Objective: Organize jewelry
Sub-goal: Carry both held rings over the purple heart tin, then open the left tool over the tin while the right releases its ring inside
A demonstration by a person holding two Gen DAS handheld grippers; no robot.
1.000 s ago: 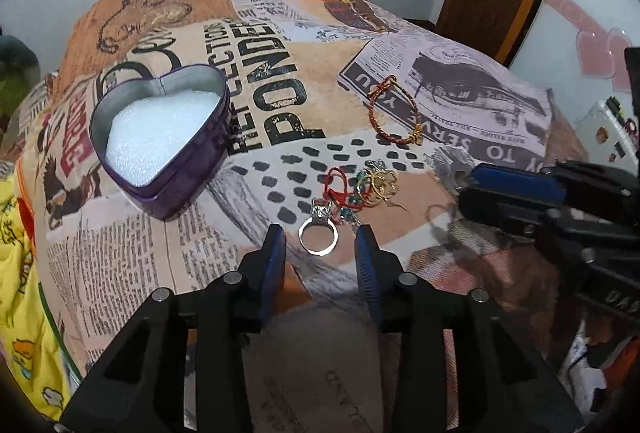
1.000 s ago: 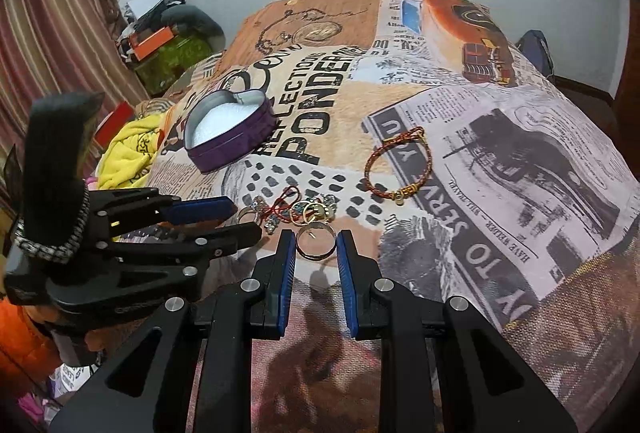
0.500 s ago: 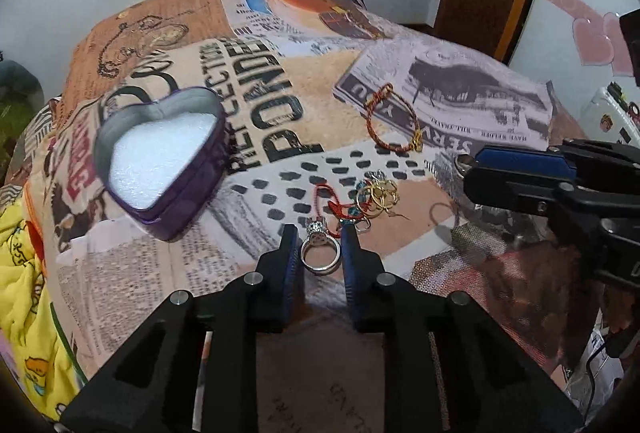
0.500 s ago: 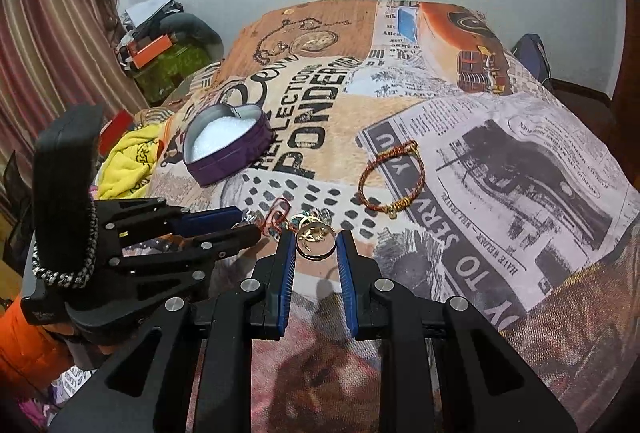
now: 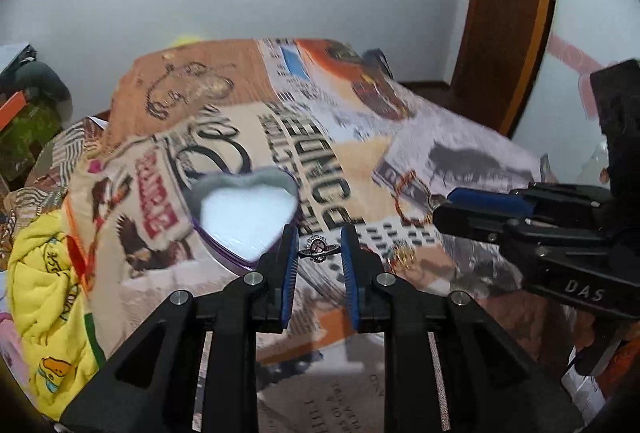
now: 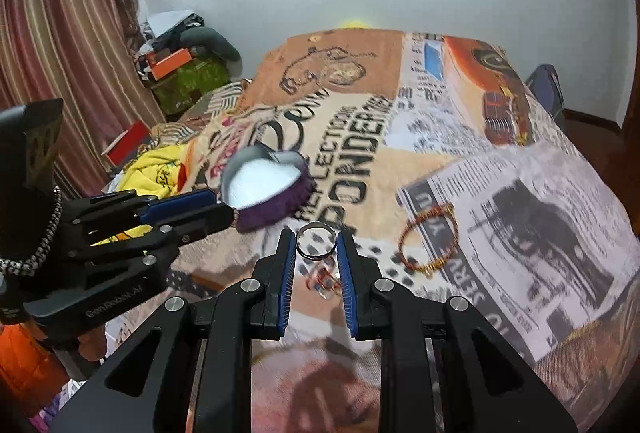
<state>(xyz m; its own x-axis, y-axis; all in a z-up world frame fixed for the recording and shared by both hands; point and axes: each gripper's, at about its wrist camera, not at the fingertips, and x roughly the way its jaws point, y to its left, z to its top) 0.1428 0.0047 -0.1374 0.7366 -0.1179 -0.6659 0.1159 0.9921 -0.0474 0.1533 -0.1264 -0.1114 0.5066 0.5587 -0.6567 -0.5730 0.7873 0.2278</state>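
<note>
My left gripper [image 5: 319, 245] is shut on a silver ring with a stone [image 5: 319, 248], lifted above the printed bedspread. My right gripper [image 6: 315, 241] is shut on a plain silver band ring [image 6: 315, 241], also held clear of the bed. A purple heart-shaped tin [image 5: 244, 211] with white padding lies open just beyond and left of the left gripper; the same heart-shaped tin [image 6: 266, 193] shows in the right wrist view. A red and gold bracelet [image 6: 430, 241] lies to the right. A small pile of earrings [image 6: 324, 281] sits under the right gripper.
The printed bedspread [image 6: 500, 213] covers the bed. A yellow cloth [image 5: 44, 293] lies bunched at the left edge. A striped curtain [image 6: 60, 73] and cluttered boxes [image 6: 176, 73] stand at the far left, a wooden door frame [image 5: 508, 25] at the right.
The left gripper closed on the stone ring and lifted it off the bed toward the tin. The right gripper rose with the band ring still in it.
</note>
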